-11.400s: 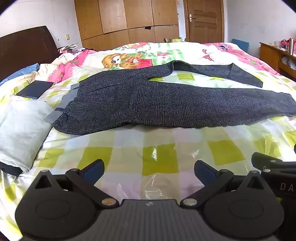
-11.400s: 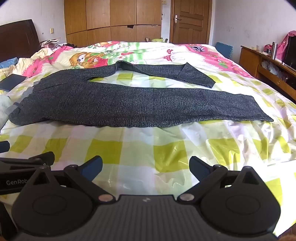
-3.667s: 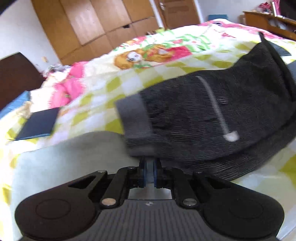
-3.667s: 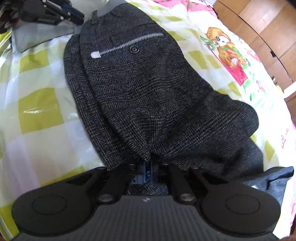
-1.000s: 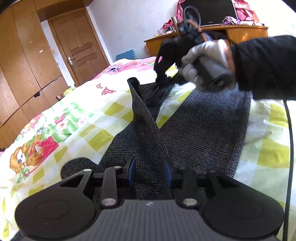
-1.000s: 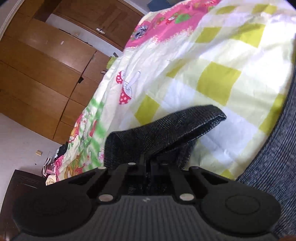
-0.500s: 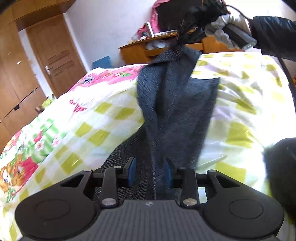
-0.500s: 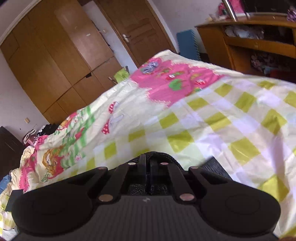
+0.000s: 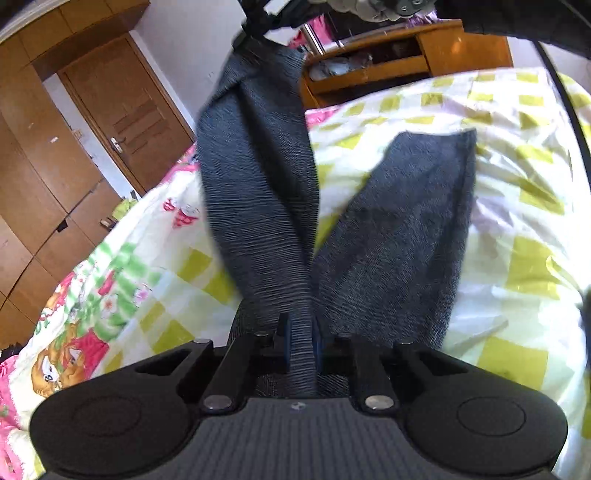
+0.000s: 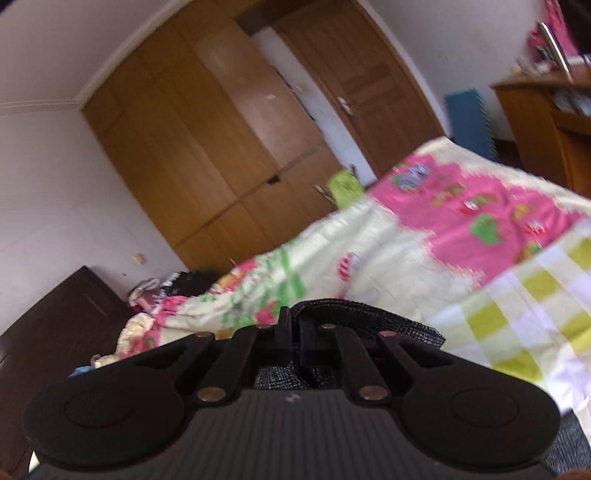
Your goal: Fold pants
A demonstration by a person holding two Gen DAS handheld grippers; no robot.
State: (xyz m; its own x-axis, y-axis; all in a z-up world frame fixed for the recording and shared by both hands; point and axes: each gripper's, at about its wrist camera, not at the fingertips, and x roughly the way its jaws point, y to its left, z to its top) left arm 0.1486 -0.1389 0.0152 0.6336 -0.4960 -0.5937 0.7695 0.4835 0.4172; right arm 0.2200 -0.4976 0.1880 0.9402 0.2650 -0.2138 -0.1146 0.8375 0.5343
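Note:
The dark grey checked pants (image 9: 258, 206) lie on the bed. One leg is lifted and stretched taut between my two grippers. My left gripper (image 9: 301, 345) is shut on that leg near its lower part. My right gripper (image 9: 258, 18) shows at the top of the left wrist view, holding the leg's far end high. In the right wrist view the right gripper (image 10: 294, 332) is shut on the hem of the pants (image 10: 369, 314). The other leg (image 9: 406, 229) lies flat on the bedspread to the right.
The bed has a yellow-checked and pink cartoon bedspread (image 9: 517, 184). A wooden desk (image 9: 406, 55) stands beyond the bed's far side. Wooden wardrobes (image 10: 221, 147) and a door (image 9: 129, 122) line the wall. A dark headboard (image 10: 55, 325) is at the left.
My right gripper has lifted the leg's end higher, so the leg now hangs steeply and taut. The left gripper has tightened on the leg. The right wrist view has tilted up toward the wardrobes.

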